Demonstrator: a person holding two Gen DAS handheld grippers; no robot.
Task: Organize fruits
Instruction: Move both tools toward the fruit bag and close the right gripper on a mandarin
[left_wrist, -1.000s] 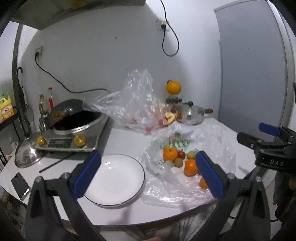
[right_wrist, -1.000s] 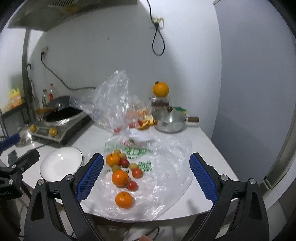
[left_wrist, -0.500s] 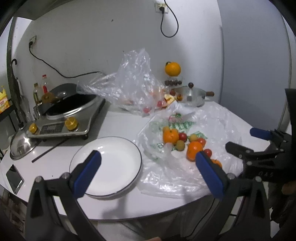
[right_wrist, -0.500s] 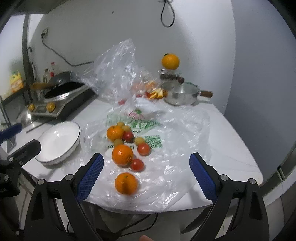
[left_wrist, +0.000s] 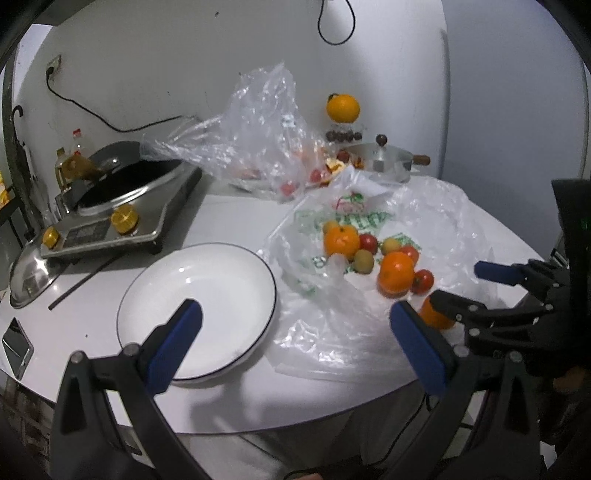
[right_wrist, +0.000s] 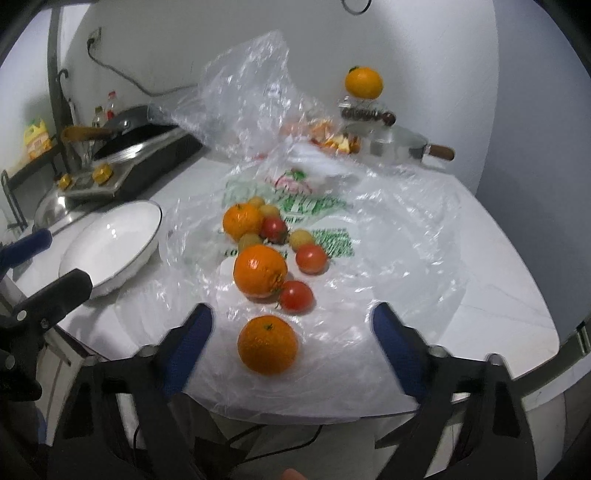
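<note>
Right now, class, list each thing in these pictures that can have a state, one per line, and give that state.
left gripper: open, empty
right gripper: open, empty, nearest orange ahead between its fingers
white plate: empty, upright
nearest orange: loose on flat plastic bag
flat plastic bag: spread open under fruit
saucepan: lidded
wok: uncovered, on cooker

Both wrist views look across the table (left_wrist: 229, 218) from its near edge, sharing the fruit (right_wrist: 260, 271) and plate (left_wrist: 207, 273)
</note>
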